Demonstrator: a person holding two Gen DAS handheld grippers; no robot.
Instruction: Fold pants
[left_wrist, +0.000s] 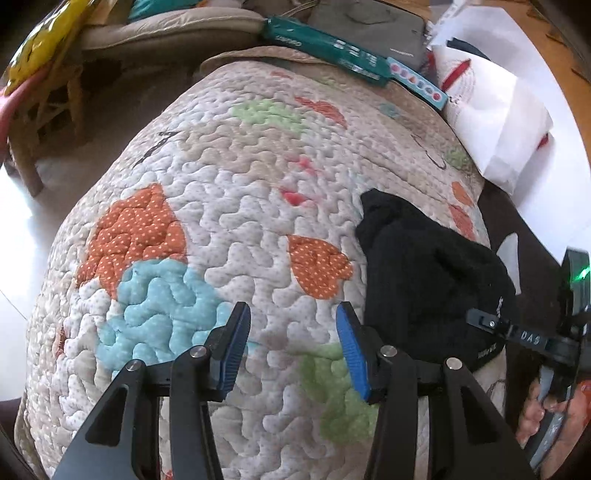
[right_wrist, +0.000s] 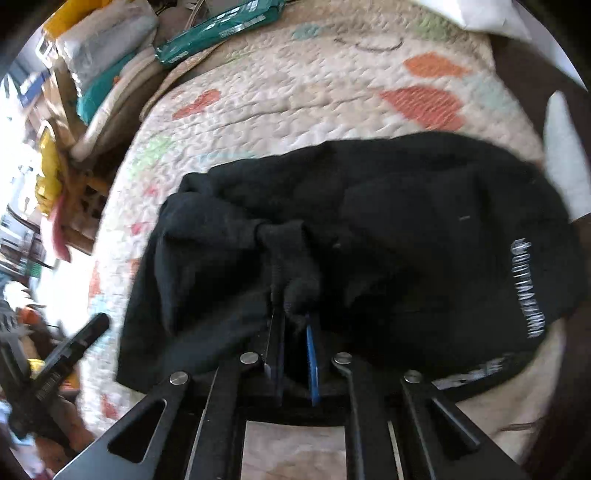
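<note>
The black pants (right_wrist: 388, 229) lie bunched in a rough folded heap on a quilted patchwork cover (right_wrist: 295, 92). White lettering shows on the pants' right side. My right gripper (right_wrist: 291, 317) is shut on a pinched fold of the black fabric at the heap's near edge. In the left wrist view the pants (left_wrist: 424, 273) sit to the right. My left gripper (left_wrist: 293, 314) is open and empty above the quilt (left_wrist: 221, 184), left of the pants. The right gripper's body (left_wrist: 535, 339) shows at the far right.
A green flat pack (left_wrist: 332, 48) and white paper bags (left_wrist: 495, 110) lie at the quilt's far edge. A wooden chair with clutter (left_wrist: 44, 92) stands at the far left. The left gripper's body (right_wrist: 62, 369) shows at the lower left of the right wrist view.
</note>
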